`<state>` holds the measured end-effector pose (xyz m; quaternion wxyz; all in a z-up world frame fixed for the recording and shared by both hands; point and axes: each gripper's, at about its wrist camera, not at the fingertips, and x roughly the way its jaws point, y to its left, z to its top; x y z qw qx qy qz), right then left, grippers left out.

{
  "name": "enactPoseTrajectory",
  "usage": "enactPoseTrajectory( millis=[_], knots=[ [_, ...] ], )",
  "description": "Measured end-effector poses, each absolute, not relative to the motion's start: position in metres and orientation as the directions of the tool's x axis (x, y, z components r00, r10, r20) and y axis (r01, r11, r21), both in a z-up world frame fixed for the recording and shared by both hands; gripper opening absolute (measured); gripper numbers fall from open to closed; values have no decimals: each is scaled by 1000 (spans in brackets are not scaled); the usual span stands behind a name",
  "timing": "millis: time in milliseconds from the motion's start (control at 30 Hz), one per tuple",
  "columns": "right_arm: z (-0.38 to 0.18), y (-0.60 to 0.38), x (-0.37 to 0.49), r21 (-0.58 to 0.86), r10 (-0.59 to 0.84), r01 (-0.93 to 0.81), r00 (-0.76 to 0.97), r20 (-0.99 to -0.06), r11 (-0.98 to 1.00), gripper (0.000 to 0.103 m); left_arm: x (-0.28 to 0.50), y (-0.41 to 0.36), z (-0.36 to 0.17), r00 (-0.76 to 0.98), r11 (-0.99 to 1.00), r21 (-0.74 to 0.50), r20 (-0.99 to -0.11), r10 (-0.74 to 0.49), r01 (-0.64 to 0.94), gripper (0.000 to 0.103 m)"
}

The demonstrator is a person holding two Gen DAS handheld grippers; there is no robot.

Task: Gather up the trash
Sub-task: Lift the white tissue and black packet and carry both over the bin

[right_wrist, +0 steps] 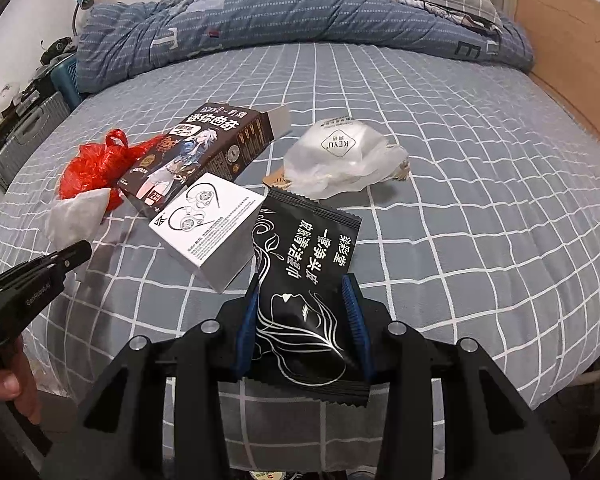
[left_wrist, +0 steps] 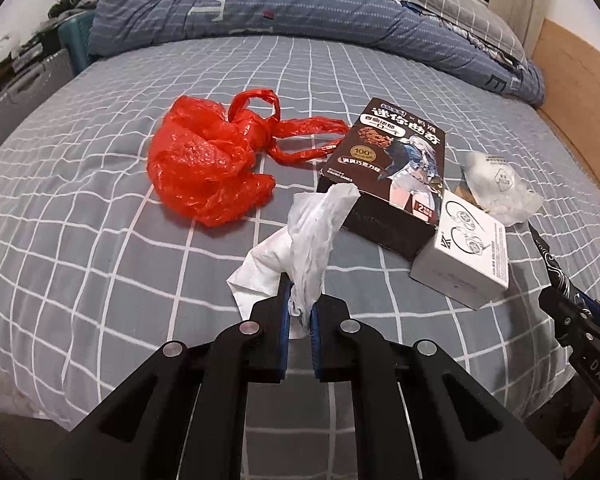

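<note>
I am holding two pieces of trash at once, one in each claw, above the grey checked bed sheet point(left_wrist: 100, 220). My left gripper point(left_wrist: 300, 304) is clenched on a crumpled white tissue point(left_wrist: 316, 232), which is sticking up out of the pinched pads. My right gripper point(right_wrist: 304, 312) is grasping a black sachet point(right_wrist: 304, 280) printed with a white line-drawn face, its blue pads point(right_wrist: 354, 312) pressing on both long edges.

So I am judging the collection as under way, not finished. Lying on the sheet and waiting for me are the red plastic bag point(left_wrist: 204, 160), the dark snack box point(left_wrist: 384, 160) with one flap open, the white earphone box point(left_wrist: 464, 256) touching it, and the clear wrapper with a white mask point(right_wrist: 344, 156) beyond them. A bit of brown paper point(right_wrist: 276, 179) is peeking from under that wrapper.

I am seeing no bin or sack in either view, so I cannot tell where these two pieces are going. The red bag could be serving as the container, but that is only my guess.
</note>
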<state>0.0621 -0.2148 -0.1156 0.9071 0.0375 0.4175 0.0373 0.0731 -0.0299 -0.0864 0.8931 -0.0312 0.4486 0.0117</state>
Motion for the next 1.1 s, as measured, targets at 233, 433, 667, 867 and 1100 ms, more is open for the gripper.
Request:
enactPoseTrajectory(
  millis=[233, 433, 667, 867, 1100],
  knots=[
    [-112, -214, 48, 80, 94, -51, 658, -747, 995, 38, 56, -33, -82, 602, 998, -44, -798, -6, -48, 8],
    [-109, -214, 34, 81, 97, -55, 663, -742, 995, 38, 40, -39, -81, 602, 998, -41, -798, -10, -38, 8],
    [-106, -210, 24, 83, 104, -64, 668, -737, 995, 38, 25, -45, -76, 611, 998, -47, -792, -15, -36, 8],
    [-105, -208, 14, 78, 104, -68, 669, -736, 995, 38, 7, -48, -75, 609, 998, -49, -793, -17, -36, 8],
    [-101, -203, 0, 84, 113, -75, 674, -730, 994, 38, -14, -50, -77, 604, 998, -49, -797, -22, -28, 8]
  ],
)
